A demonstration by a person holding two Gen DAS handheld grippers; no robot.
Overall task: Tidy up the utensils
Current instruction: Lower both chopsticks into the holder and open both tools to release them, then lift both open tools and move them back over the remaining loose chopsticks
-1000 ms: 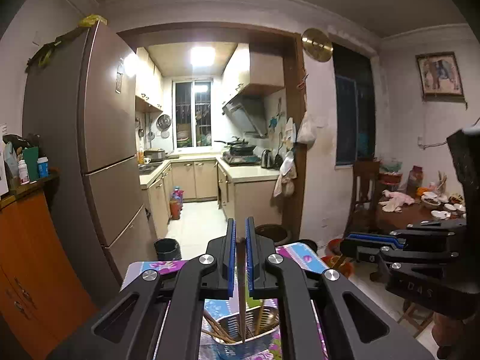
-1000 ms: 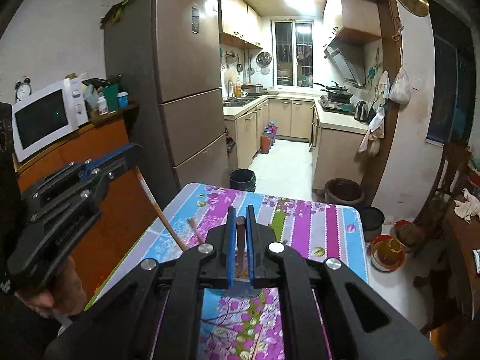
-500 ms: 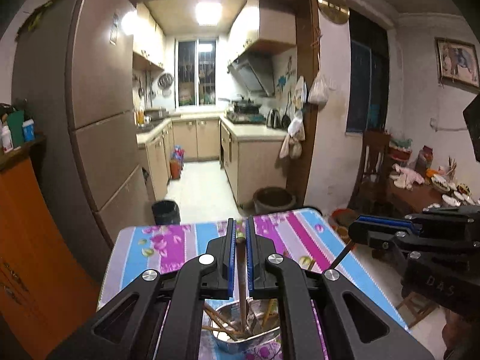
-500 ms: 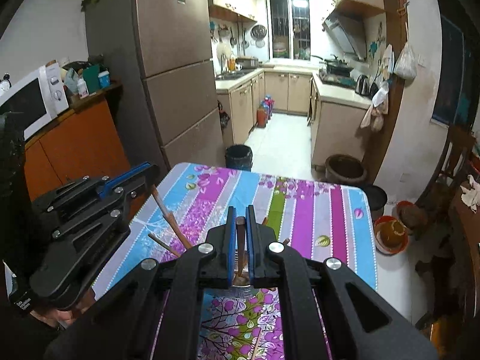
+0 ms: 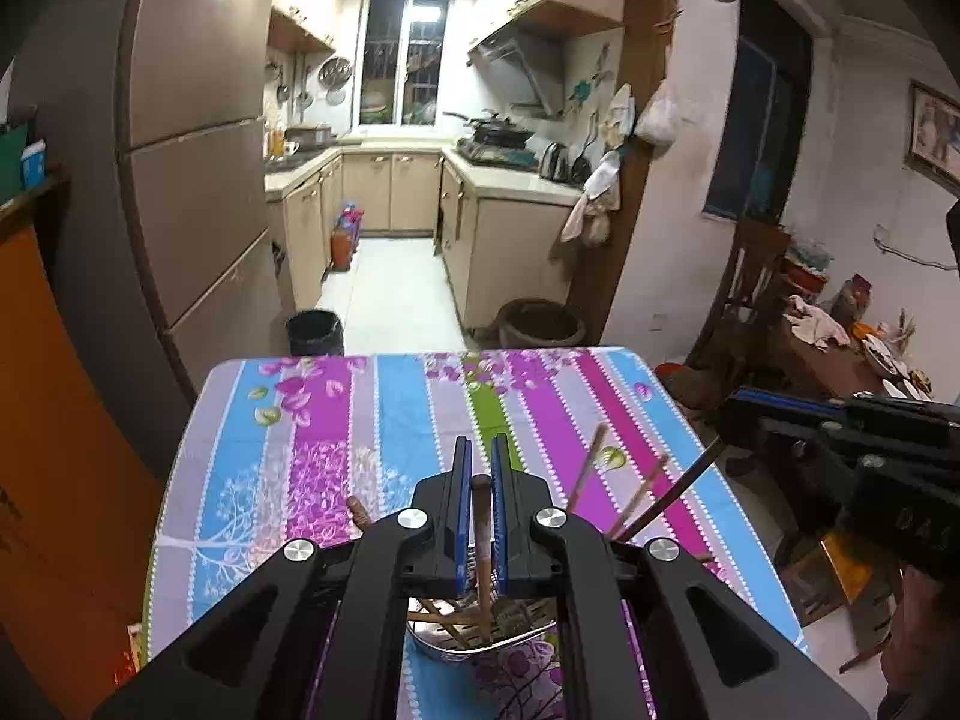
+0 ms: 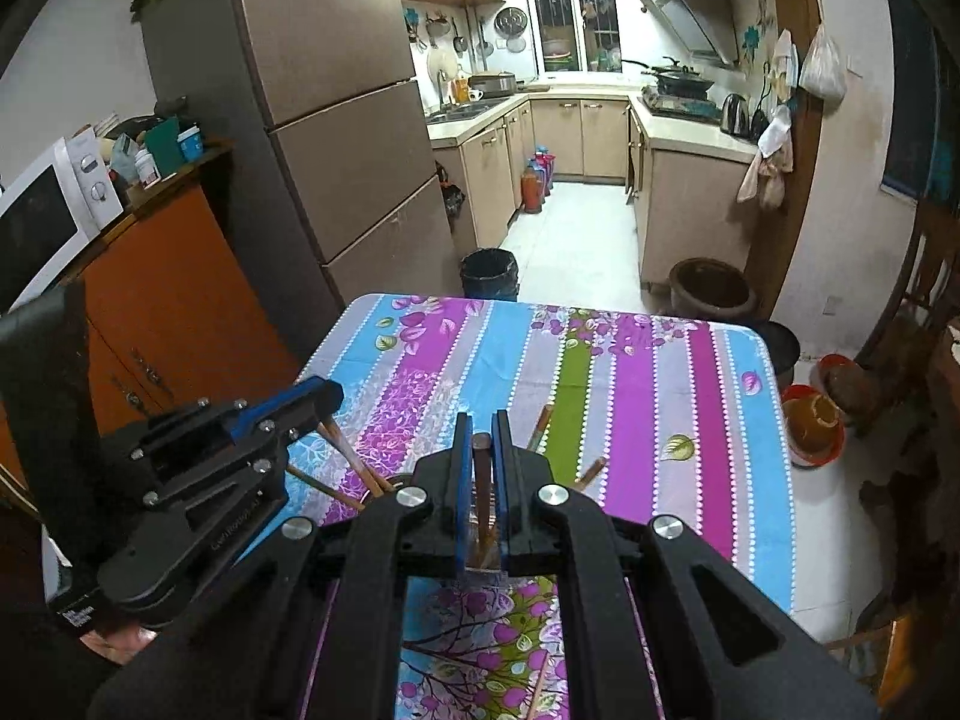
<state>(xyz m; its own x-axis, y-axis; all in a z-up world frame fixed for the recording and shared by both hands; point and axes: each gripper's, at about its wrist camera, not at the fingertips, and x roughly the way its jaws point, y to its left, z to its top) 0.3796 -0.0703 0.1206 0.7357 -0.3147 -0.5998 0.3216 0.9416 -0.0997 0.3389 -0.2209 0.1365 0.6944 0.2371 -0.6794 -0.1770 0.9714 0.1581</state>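
A: What is the biggest thing here?

B: The table (image 5: 312,420) with its striped flower cloth. Near its close edge stands a metal bowl (image 5: 480,645), and many wooden chopsticks (image 5: 585,468) stick out of it at all angles. Most of the bowl is hidden behind the tongs.

A: And the tongs, what do they do?

B: The left gripper (image 5: 480,510) is closed on one brown chopstick (image 5: 480,540). The stick stands almost upright between the blue pads, and its lower end reaches down toward the bowl. The right gripper (image 6: 481,480) is closed in the same way on a darker chopstick (image 6: 482,492), also pointing down over the bowl. From the left camera I see this right gripper (image 5: 840,444) from the side, with its thin stick slanting toward the bowl.

A: How will such a stick handle?

B: I judge it is very light and stiff, so it does not bend. But it is thin, smooth and round, so it can turn or slip between flat pads. The hold is near the upper end, which I think is good for lowering it into the bowl, but the long free end can swing.

A: Any risk?

B: Perhaps the tip catches on the crossed sticks already in the bowl. The bowl looks light also, so a push from the side may move it.
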